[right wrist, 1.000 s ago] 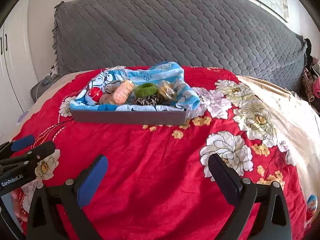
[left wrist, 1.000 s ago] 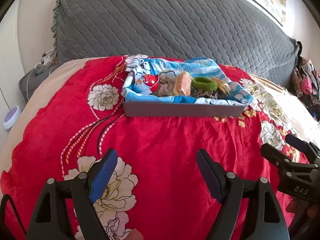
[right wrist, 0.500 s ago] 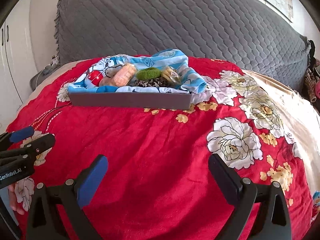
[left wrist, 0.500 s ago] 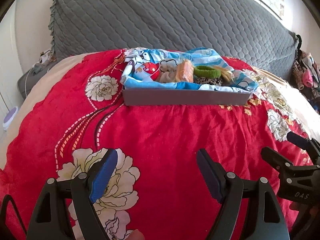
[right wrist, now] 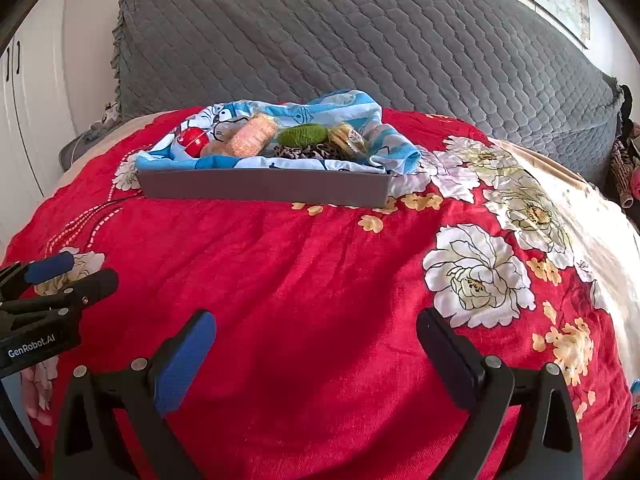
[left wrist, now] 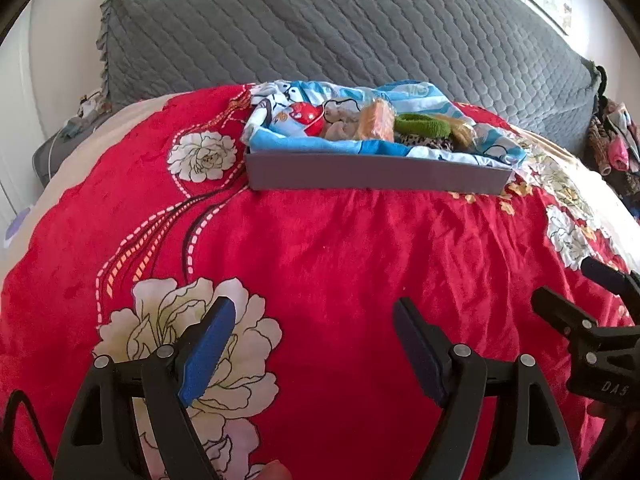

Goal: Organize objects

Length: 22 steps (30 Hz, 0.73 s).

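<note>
Both tongs, left and right, gape; only right view shows cupboard doors.

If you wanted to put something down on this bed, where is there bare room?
The red blanket lies bare between the grey tray and both open claws, left claw and right claw. The flowered stretch right of the tray is bare too. The tray itself is crowded: blue cloth, green roll, orange roll.

Under my claws spreads a bed covered in a red blanket with white flowers. At its far side a grey tray sits directly on it.
</note>
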Motion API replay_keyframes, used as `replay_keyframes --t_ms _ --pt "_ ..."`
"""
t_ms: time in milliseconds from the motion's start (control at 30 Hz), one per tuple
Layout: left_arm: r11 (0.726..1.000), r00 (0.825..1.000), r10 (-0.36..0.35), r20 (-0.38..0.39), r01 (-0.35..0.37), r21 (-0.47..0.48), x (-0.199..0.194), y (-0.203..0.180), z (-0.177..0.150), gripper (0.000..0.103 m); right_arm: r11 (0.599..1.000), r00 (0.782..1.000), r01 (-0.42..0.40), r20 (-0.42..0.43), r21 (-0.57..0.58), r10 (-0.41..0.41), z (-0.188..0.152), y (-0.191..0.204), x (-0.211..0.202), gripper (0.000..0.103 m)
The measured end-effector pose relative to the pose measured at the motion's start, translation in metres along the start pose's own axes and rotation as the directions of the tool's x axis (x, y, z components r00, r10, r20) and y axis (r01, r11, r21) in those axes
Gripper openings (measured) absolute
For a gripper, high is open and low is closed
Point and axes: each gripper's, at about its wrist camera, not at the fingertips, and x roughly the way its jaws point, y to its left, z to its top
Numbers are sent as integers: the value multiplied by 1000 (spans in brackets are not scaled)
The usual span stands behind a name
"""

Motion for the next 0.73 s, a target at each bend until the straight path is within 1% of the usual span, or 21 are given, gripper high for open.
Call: replay_keyframes --t_ms 400,600,733 --pt "1000 1000 0 -5 0 4 8 -2 -5 82 1000 1000 12 -3 5 -12 -6 -4 9 101" --pt "1000 1000 -2 1 2 4 10 -1 -6 82 1000 1000 15 -8 -8 -15 -9 -3 12 101" --pt "1000 1000 10 11 -10 12 10 -2 -7 82 1000 1000 15 -17 -6 -15 -10 -3 14 101"
